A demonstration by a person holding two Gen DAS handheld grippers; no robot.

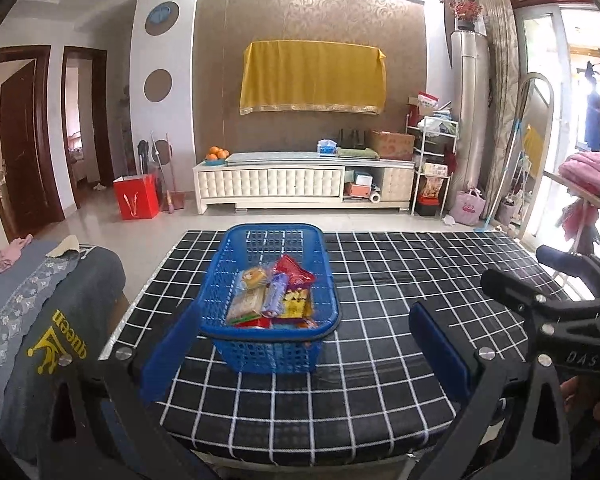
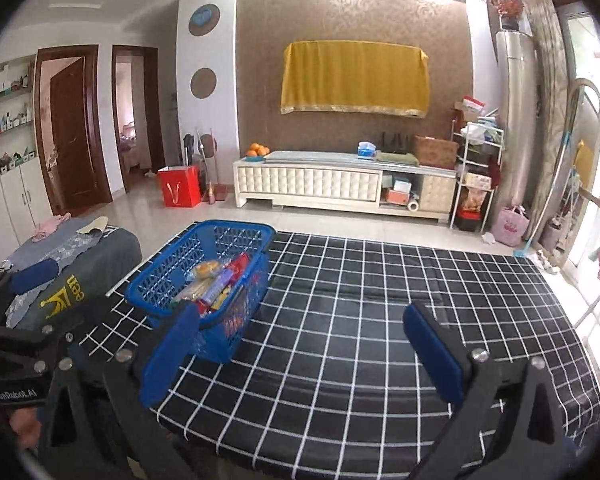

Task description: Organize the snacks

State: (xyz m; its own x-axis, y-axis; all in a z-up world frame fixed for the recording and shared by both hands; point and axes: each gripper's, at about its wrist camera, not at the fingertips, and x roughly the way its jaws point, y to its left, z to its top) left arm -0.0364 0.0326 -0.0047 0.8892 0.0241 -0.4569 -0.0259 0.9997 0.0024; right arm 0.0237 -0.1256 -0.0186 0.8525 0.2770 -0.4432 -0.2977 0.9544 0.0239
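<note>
Seen from the left wrist: left gripper (image 1: 300, 344) wide open, holding nothing, held low and level over the near edge of the checked table (image 1: 380, 280). Straight ahead, between the two blue pads, a blue plastic basket (image 1: 268, 356). Inside it, a heap of snack packets (image 1: 272, 300) — a red bag at the back, a purple tube in the middle, yellow packs to the sides. Off to the right, close by, the other tool's black frame with a bit of a hand behind it.

Seen from the right wrist: right gripper (image 2: 300, 356) wide open too, empty, level, pointing at bare cloth. Basket ahead and to the left, just past the left pad. No packets out on the cloth.

Could fit snacks all put away, or a pile waiting to be sorted — hard to say which. For any pick, best to come down straight from above, pinch one packet by its flat sides, and keep clear of the basket rim.
</note>
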